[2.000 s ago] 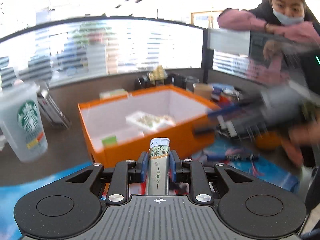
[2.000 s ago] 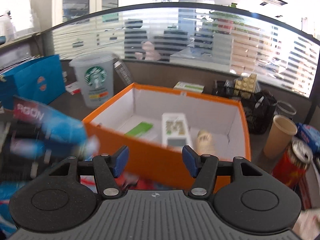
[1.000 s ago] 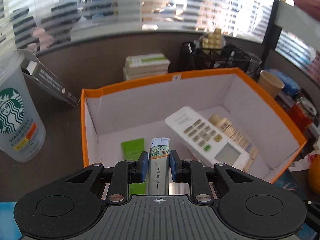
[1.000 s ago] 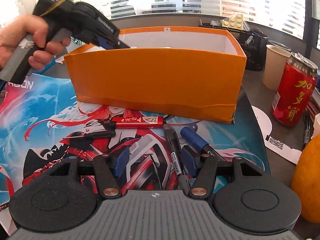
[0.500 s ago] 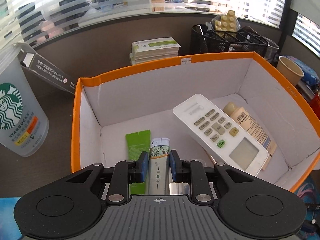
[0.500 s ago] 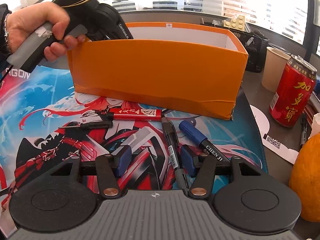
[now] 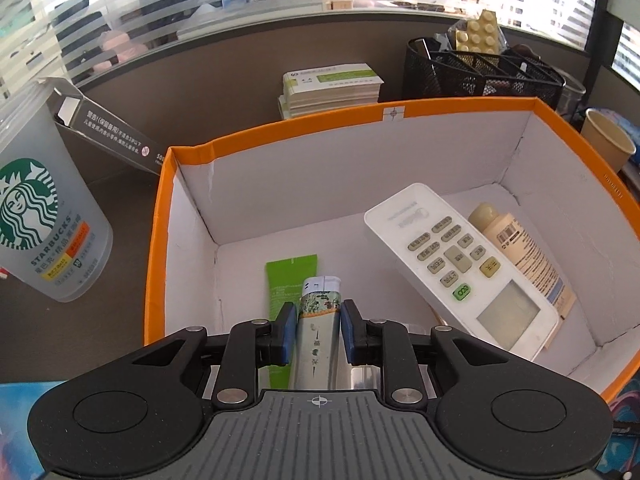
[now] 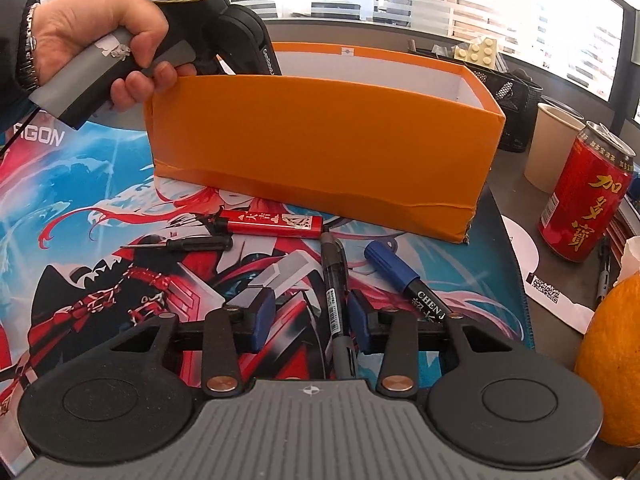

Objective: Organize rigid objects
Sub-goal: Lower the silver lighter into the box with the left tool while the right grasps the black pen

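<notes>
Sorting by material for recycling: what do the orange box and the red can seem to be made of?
Orange box: likely cardboard with a smooth matte orange skin; its lower front is creased, its inside plain white. Red can: probably aluminium, glossy printed wall, bare silvery rim on top.

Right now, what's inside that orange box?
In the orange box: a white remote, a beige bottle partly beneath it, a green tube. The gripper hides the box's near edge.

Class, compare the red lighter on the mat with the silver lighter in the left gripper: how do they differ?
The red lighter lies flat on the mat outside the orange box; the silver lighter is gripped by the left gripper over the box's inside. One is red, the other silver with a patterned band. Both are slim lighters.
</notes>
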`<state>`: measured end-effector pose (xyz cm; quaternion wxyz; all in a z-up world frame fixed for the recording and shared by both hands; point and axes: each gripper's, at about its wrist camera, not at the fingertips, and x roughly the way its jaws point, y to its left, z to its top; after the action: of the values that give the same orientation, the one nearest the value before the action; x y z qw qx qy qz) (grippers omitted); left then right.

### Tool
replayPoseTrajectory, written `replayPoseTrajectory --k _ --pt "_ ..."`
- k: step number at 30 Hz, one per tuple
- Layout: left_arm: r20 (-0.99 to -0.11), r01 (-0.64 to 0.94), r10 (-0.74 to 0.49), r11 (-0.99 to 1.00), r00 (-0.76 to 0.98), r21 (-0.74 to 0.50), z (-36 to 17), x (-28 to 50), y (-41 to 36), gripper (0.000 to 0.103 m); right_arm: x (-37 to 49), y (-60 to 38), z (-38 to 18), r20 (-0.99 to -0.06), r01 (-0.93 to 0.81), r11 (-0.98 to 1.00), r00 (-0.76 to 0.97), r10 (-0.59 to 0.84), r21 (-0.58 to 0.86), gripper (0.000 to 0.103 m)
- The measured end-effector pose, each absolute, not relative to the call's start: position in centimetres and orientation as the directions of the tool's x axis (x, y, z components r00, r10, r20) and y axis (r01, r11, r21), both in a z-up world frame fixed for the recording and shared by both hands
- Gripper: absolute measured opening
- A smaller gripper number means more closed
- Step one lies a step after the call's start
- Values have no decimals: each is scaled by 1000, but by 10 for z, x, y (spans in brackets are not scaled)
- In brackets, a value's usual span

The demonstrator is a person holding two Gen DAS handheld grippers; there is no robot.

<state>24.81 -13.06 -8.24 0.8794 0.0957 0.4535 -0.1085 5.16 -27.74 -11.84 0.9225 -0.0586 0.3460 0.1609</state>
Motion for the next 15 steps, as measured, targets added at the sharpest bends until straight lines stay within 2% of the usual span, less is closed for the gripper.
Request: replayPoseTrajectory --k 4,10,15 --pt "-813 278 -85 956 576 97 -82 247 -133 25 51 -278 -118 -657 -337 942 709 256 4 37" --pt "-783 306 -101 944 614 119 -77 238 -136 43 51 -278 -118 -657 -336 942 709 256 5 37" --pt "-689 318 -105 929 717 190 -60 216 -139 55 51 -278 -118 -656 -336 942 709 257 6 37"
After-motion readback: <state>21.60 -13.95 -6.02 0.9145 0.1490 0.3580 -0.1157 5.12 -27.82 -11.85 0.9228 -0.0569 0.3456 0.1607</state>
